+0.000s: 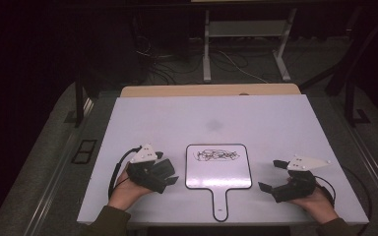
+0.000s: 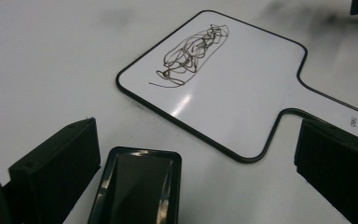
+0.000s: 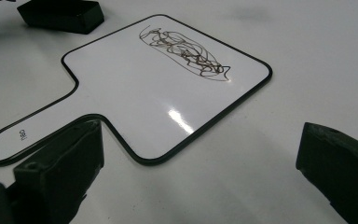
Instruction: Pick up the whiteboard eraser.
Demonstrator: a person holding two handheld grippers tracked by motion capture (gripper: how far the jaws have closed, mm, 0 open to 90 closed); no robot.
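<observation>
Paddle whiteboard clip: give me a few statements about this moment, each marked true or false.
1. The whiteboard lies flat on the table between the two grippers. True.
2. The whiteboard is wiped clean. False: a dark scribble sits near its far edge.
3. The left gripper has its jaws clamped on the whiteboard's handle. False: its jaws stand open, apart from the board.
4. A small black block lies between the left gripper's jaws. True.
5. The right gripper is open and holds nothing. True.
</observation>
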